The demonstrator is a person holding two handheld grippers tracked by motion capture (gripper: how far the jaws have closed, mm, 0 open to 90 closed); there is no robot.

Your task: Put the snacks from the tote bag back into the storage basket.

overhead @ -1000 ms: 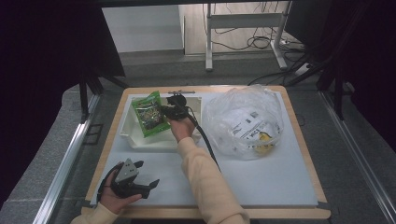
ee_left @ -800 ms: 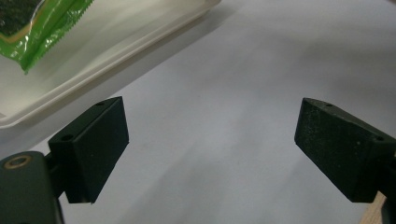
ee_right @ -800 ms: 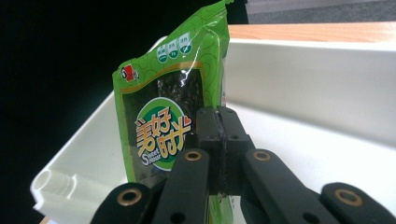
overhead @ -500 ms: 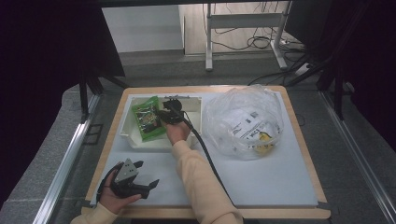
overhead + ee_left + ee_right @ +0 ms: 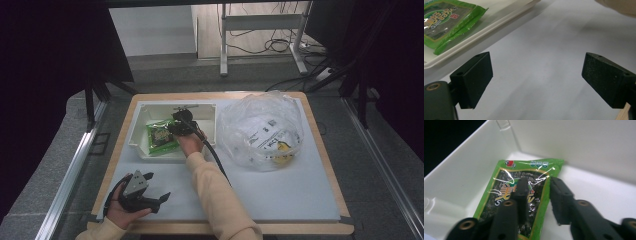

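Note:
A green snack packet [image 5: 161,136] lies flat in the white tray [image 5: 145,151] at the back left of the board. My right gripper [image 5: 177,125] is low over the packet's right side, and its jaws have just been opening. In the right gripper view the packet [image 5: 504,185] lies under the parted jaws of the right gripper [image 5: 539,181], its right edge in the gap and no pad pressing on it. My left gripper [image 5: 156,186] rests in the hand at the front left, jaws wide apart. The left gripper view has the left gripper [image 5: 536,72] over bare white board.
A crumpled clear plastic bag [image 5: 260,132] with a printed sheet and something yellow inside sits right of the tray. The tray's walls [image 5: 461,177] rise around the packet. The tray's near rim [image 5: 486,27] lies ahead of the left gripper. A wooden border [image 5: 320,150] frames the white board.
My right gripper has sunk into the tray with the packet and moved slightly nearer. The packet now lies on the tray floor and the jaws have parted. The left hand stayed put.

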